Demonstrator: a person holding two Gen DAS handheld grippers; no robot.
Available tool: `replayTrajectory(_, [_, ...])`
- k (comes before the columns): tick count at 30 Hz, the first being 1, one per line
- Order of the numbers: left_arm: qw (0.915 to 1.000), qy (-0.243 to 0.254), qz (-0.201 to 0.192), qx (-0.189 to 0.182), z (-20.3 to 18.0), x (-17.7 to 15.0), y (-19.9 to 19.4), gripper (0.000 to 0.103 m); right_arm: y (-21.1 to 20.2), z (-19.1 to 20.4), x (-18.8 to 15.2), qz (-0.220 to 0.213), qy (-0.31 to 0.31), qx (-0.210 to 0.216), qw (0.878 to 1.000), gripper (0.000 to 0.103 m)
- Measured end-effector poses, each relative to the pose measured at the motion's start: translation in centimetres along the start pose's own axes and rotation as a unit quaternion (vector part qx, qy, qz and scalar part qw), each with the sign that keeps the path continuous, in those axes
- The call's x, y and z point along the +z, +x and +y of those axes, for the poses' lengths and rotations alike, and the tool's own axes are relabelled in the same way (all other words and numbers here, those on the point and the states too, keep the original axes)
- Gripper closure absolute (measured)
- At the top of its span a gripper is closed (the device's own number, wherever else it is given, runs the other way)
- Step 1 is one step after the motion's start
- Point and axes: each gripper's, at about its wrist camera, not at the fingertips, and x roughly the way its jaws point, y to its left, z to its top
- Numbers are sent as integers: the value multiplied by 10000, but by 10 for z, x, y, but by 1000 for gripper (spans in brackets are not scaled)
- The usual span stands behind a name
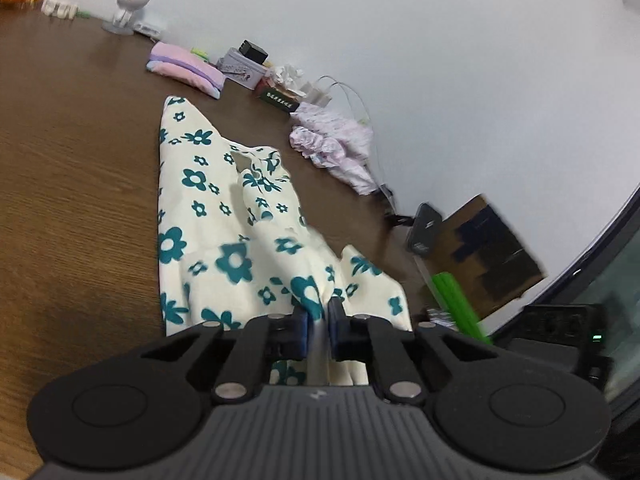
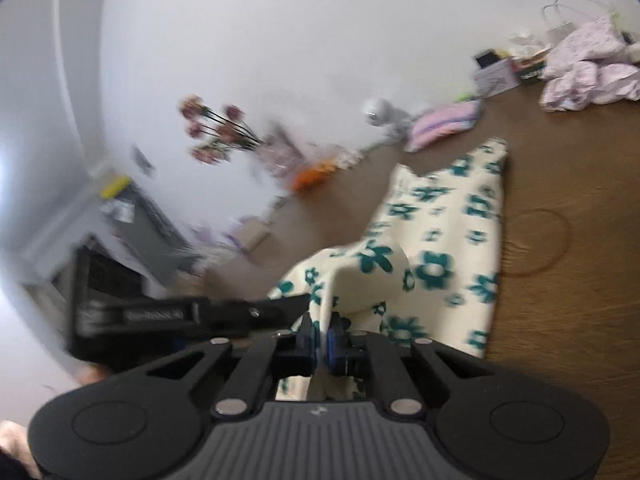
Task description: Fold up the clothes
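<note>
both grippers pinching the cloth

left gripper (image 1: 318,322) clamped on near edge of flowered cloth (image 1: 208,216), spread across brown table (image 1: 72,184). right gripper (image 2: 320,340) clamped on same cloth. pink folded pile (image 1: 186,66) near wall, well apart.

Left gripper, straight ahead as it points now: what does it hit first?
The left gripper is shut on the floral garment, so more of that cloth comes first; further along, probably the brown table.

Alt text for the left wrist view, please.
The left claw is shut on the near edge of a cream garment with teal flowers, spread over a brown wooden table. Folded pink clothes and a crumpled lilac garment lie by the wall.
</note>
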Motion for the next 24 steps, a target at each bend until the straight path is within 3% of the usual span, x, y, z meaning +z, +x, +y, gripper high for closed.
replayTrajectory(2, [9996,-112,126,216,8,0,7,92,4,-7,1,109,211,-55,9997,98])
replayTrajectory(4, [9979,-9,220,612,10,-2,19,90,18,-13,-3,357,169,-650,9971,93])
replayTrajectory(5, [9973,107,185,709,7,-4,21,84,23,-11,-7,434,-16,-944,9946,98])
replayTrajectory(7, [9954,331,121,894,3,-7,24,71,21,-1,-10,330,-317,-1100,9929,87])
replayTrajectory(8, [9947,410,112,935,2,-8,25,69,18,5,-9,261,-471,-1180,9916,83])
replayTrajectory(10, [9947,432,102,925,2,-8,24,68,7,16,-8,-23,-791,-1260,9889,63])
replayTrajectory(11, [9951,393,93,902,4,-8,24,68,0,23,-6,-220,-964,-1290,9867,62])
replayTrajectory(13, [9956,338,69,869,6,-8,22,68,-14,31,-2,-606,-1184,-1316,9823,63])
replayTrajectory(15, [9955,359,54,878,5,-9,22,67,-15,32,5,-714,-1235,-1265,9817,66])
replayTrajectory(18, [9937,480,-1,1013,0,-6,17,61,11,22,6,-335,-1074,-1259,9856,94])
replayTrajectory(21, [9898,747,-242,1191,-12,-1,-2,45,31,10,1,36,-896,-1415,9859,94])
replayTrajectory(23, [9868,1001,-490,1176,-22,1,-18,45,39,7,-4,210,-921,-1457,9848,94])
replayTrajectory(24, [9885,1043,-493,974,-26,2,-21,45,39,7,-5,198,-960,-1477,9842,95])
